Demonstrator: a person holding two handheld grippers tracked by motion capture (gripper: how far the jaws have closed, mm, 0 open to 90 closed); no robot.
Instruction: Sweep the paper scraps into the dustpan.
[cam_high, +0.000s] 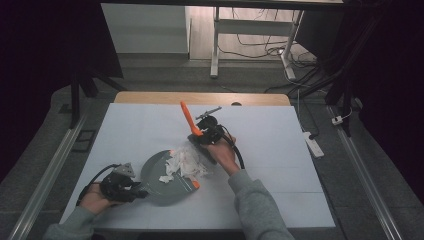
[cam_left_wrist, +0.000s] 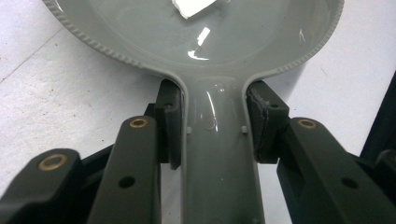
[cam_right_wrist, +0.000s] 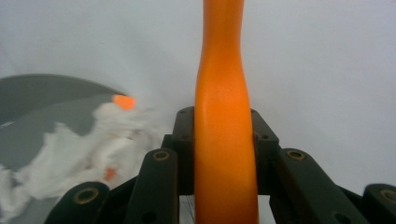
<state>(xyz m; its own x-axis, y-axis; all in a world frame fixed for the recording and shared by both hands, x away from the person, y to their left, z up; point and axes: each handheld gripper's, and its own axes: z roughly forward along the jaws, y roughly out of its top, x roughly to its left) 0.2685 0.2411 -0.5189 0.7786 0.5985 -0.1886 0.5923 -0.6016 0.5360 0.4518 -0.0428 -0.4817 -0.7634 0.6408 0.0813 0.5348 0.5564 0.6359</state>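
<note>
Sweeping well means I keep my left gripper (cam_left_wrist: 212, 135) clamped on the grey dustpan (cam_high: 160, 184) handle while my right gripper (cam_right_wrist: 224, 140), closed around the orange brush handle (cam_right_wrist: 223, 116), drags the white paper scraps (cam_high: 186, 162) from the counter (cam_high: 280, 150) inward.

Paper scraps (cam_high: 186, 164) lie in the dustpan (cam_high: 155, 187), apparently spilling onto the table (cam_high: 280, 150).
</note>
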